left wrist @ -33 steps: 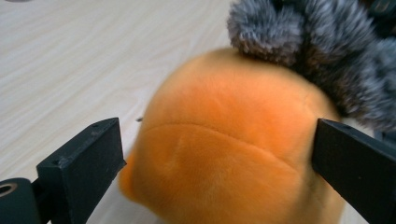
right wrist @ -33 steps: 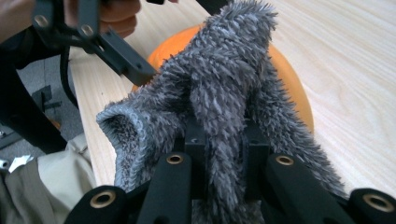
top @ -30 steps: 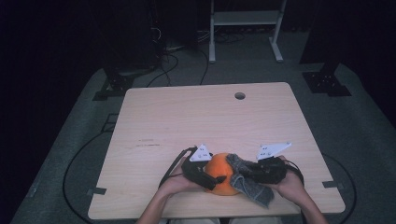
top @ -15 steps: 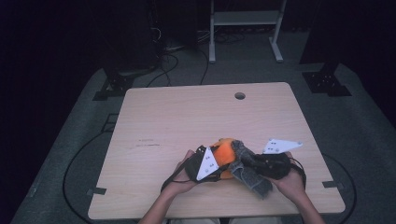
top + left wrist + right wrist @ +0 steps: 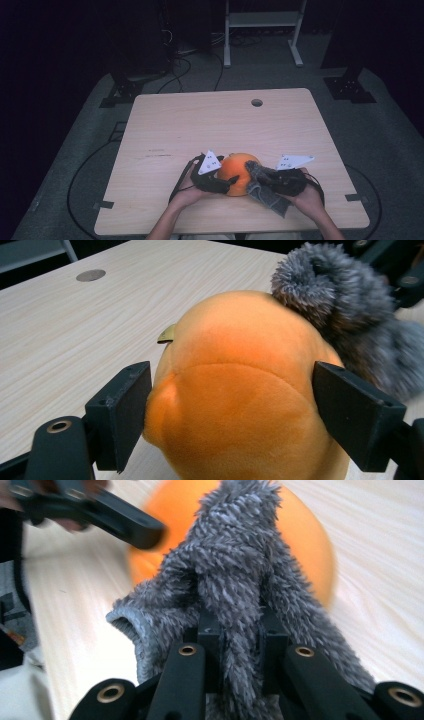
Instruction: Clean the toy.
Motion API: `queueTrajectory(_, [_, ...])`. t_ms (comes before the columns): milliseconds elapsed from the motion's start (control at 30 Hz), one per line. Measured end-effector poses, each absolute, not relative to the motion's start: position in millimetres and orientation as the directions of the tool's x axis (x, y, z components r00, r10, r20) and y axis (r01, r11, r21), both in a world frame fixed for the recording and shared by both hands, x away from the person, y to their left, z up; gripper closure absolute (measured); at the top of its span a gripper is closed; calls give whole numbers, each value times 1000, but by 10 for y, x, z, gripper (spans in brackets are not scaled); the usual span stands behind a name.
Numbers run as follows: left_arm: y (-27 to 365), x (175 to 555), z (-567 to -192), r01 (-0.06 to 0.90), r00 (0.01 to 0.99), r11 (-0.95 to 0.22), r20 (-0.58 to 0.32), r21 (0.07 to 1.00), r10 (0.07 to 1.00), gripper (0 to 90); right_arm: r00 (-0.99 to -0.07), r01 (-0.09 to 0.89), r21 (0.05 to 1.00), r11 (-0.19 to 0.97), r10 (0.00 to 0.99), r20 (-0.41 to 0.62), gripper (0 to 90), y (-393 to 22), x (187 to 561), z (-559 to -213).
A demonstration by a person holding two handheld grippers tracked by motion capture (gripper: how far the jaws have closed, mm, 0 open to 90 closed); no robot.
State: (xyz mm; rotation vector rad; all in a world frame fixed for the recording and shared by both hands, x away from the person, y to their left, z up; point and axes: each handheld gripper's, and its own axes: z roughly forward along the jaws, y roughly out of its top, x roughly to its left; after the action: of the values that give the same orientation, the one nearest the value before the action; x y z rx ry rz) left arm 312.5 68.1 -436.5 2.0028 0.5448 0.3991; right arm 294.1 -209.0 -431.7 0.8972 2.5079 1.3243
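So the right gripper (image 5: pixel 235 625) is pinching a grey fuzzy cloth (image 5: pixel 235 560) tight and draping it over the far side of the orange plush (image 5: pixel 240 400), which is sitting on the tabletop (image 5: pixel 200 125) near the front edge. The left gripper (image 5: pixel 220 182) is straddling the plush, its jaws having just been opening again; the pads (image 5: pixel 120 410) look like they're resting against it rather than squeezing. Looks like a wipe-down is going on. Next move probably needs a firmer left-side hold so the plush isn't rolling while the cloth is rubbing.
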Motion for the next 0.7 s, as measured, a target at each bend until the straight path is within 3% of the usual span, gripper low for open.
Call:
queueTrajectory(167, [690,3112,-4374,190,853,-435,72,880,517,183,-763,491,764,419,631,144,768,-2279,3010,-4365])
queueTrajectory(300, [657,3083,-4374,156,863,-458,105,875,495,196,-790,468,822,325,571,224,767,-2276,2981,-4211])
queueTrajectory(433, [651,3058,-4371,144,869,-475,119,868,481,200,-804,437,824,360,566,179,763,-2124,2973,-4211])
queueTrajectory(700, [702,3055,-4388,153,879,-449,87,881,469,195,-741,518,773,367,644,191,766,-2400,3057,-4415])
